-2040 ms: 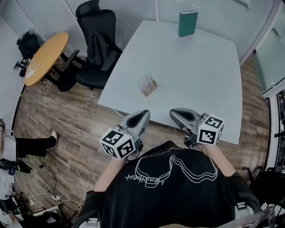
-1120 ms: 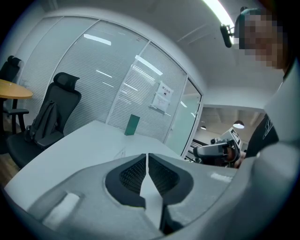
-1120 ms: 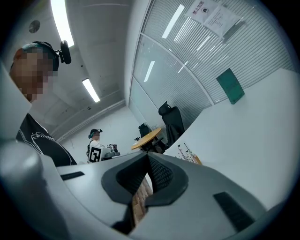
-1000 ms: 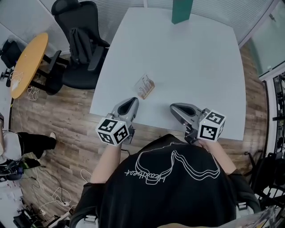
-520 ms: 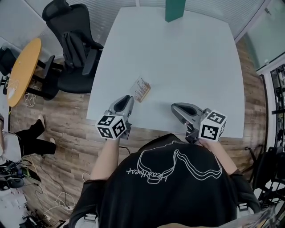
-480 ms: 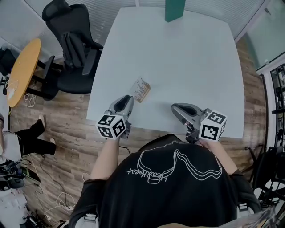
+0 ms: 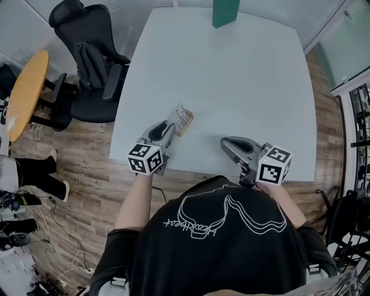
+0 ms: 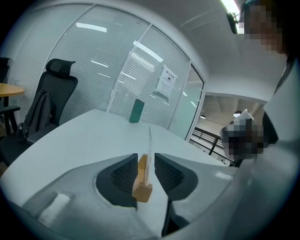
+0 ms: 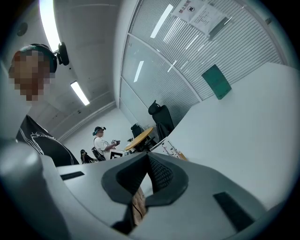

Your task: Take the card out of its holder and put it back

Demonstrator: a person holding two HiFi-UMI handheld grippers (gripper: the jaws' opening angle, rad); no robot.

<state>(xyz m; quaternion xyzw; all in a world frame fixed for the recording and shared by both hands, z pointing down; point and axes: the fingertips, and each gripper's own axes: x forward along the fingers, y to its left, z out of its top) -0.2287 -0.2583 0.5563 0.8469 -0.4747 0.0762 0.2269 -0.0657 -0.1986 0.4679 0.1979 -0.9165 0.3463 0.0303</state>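
Note:
A small wooden holder (image 7: 182, 119) with a clear card (image 8: 150, 143) upright in it stands near the front left corner of the white table (image 7: 231, 75). My left gripper (image 7: 166, 126) reaches it from the near side. In the left gripper view the holder (image 8: 142, 182) sits between the two pads with a gap on each side. The left gripper (image 8: 145, 157) is opening its jaws and does not press on the holder. My right gripper (image 7: 224, 141) hovers over the table's front edge, well right of the holder. In its own view the right gripper (image 9: 147, 158) has its tips together and holds nothing.
A green book (image 7: 225, 11) stands upright at the table's far edge. A black office chair (image 7: 87, 52) and a round orange table (image 7: 23, 87) are off to the left. Cables lie on the wooden floor (image 7: 75, 173). A person (image 9: 101, 143) stands further back in the room.
My left gripper has moved forward and right from the table's edge up to the holder, which now sits between its jaws. The right gripper has hardly moved.

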